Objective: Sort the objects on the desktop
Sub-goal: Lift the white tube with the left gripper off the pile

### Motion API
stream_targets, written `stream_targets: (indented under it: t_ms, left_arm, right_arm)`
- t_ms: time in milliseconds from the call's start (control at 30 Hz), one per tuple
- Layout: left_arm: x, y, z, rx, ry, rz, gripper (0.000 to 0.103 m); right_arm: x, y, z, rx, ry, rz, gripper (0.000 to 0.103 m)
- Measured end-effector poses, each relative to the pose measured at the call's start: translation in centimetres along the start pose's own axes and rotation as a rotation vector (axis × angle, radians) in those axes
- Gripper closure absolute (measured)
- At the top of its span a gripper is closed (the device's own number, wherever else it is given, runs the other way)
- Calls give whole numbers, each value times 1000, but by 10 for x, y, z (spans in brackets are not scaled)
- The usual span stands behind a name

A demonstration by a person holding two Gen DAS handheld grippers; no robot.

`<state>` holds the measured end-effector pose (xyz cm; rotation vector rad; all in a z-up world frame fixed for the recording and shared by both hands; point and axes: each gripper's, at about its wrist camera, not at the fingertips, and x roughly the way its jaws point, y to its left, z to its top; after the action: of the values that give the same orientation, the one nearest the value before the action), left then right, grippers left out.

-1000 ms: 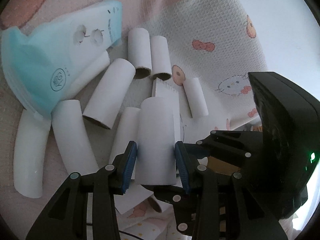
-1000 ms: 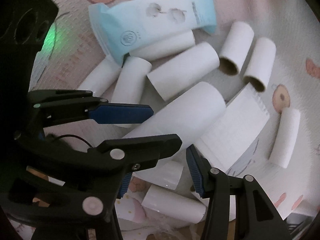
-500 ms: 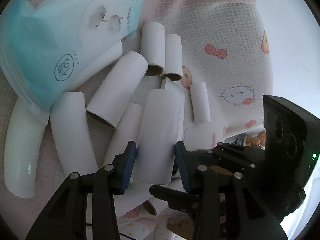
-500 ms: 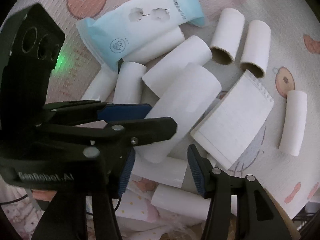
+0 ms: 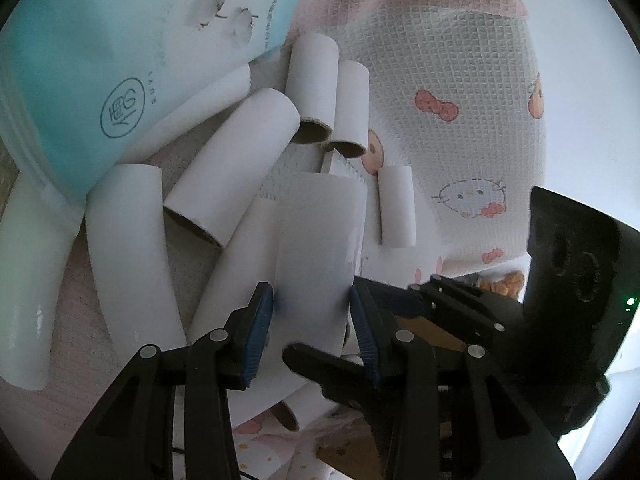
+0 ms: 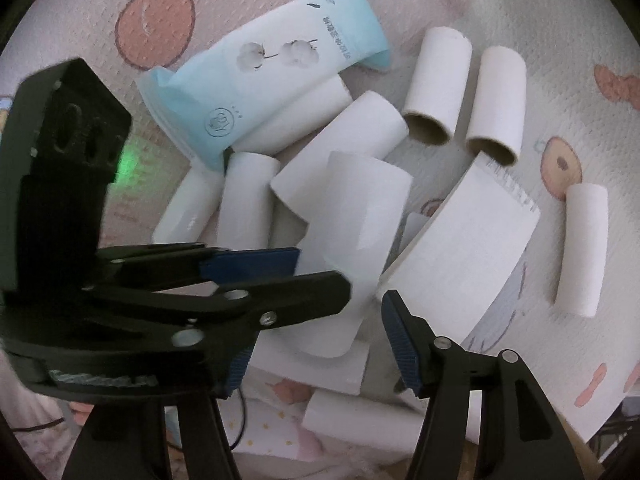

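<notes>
left claw (image 5: 312, 320): clamped on roll (image 5: 320, 240), raised over the pile | right claw (image 6: 316, 328): jaws opening, no pad pressing the roll | advice: left keeps a firm grip, carries roll clear of notepad (image 6: 460, 256) and tissue pack (image 6: 272, 80)

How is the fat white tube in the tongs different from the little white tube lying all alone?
The fat white paper tube is wider and longer; the little white paper tube is thin and short. The fat one is clamped in the left tongs above the pile; the little one lies apart on the patterned cloth. Both are white paper cylinders.
</notes>
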<state>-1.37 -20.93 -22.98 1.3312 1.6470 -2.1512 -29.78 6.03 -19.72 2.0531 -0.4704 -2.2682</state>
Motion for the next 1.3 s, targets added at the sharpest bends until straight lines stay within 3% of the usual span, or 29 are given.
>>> stream_targets:
  t_ms: [200,367,633,933,1300]
  left_arm:
    - [2,-3,0,11,5,6,59]
    - [1,-4,5,9,-6,14,59]
    - [9,-15,18,37,-17,65,52]
    - [11,-23,8,110,-12,102,56]
    - [-44,-61,-21,262,-176,80,56]
  right_arm:
    - [5,4,1,-8,-16,2,46]
    - [6,2,5,40,-29,10,58]
    - [2,8,8,65,-41,1,58]
    - [-8,19,11,126,-68,2,58]
    - [-66,67,-4,93,-234,-72,58]
